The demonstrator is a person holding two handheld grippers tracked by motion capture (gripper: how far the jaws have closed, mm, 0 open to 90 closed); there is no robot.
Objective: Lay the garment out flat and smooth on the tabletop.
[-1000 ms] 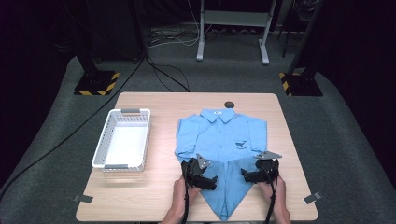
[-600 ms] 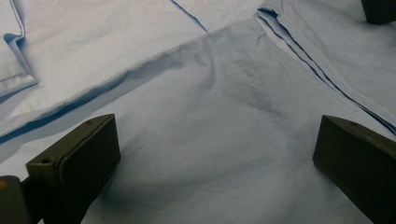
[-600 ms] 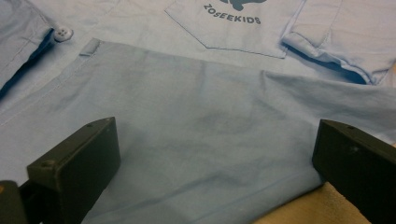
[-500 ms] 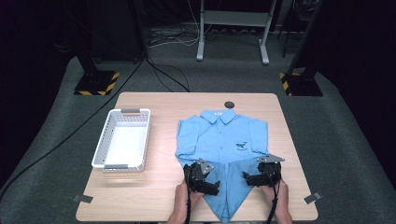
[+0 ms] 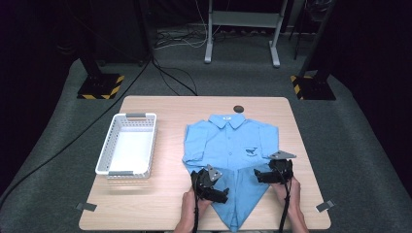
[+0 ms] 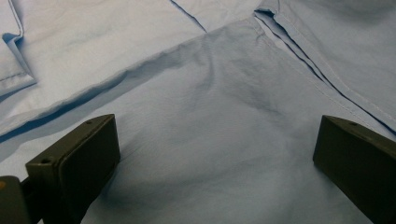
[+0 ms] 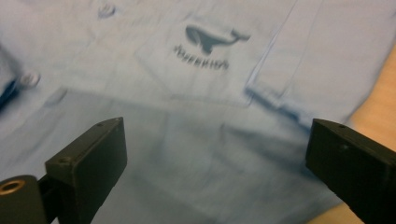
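Both hands have drawn back slightly toward the near edge of the desk [image 5: 145, 213] since the earlier frames, and the lower flaps of the light blue shirt [image 5: 228, 145] now lie folded inward so its hem comes to a point at that edge. The shirt lies flat, front up, on the right half of the desk, its collar toward the far edge and a dark whale print [image 7: 212, 39] on the chest pocket. The left gripper [image 5: 216, 193] rests over the lower left part of the shirt; in the left gripper view its jaws stand wide apart above smooth cloth with nothing between the pads. The right gripper [image 5: 265, 175] sits over the lower right part, close to the right-hand fold; its jaws have just been closing a little yet remain wide, and only flat shirt fabric lies beneath them, unpinched. A white plastic basket [image 5: 127, 144] stands on the left half of the desk, well apart from the shirt. A small dark round mark [image 5: 238, 108] sits by the far edge, just beyond the collar.
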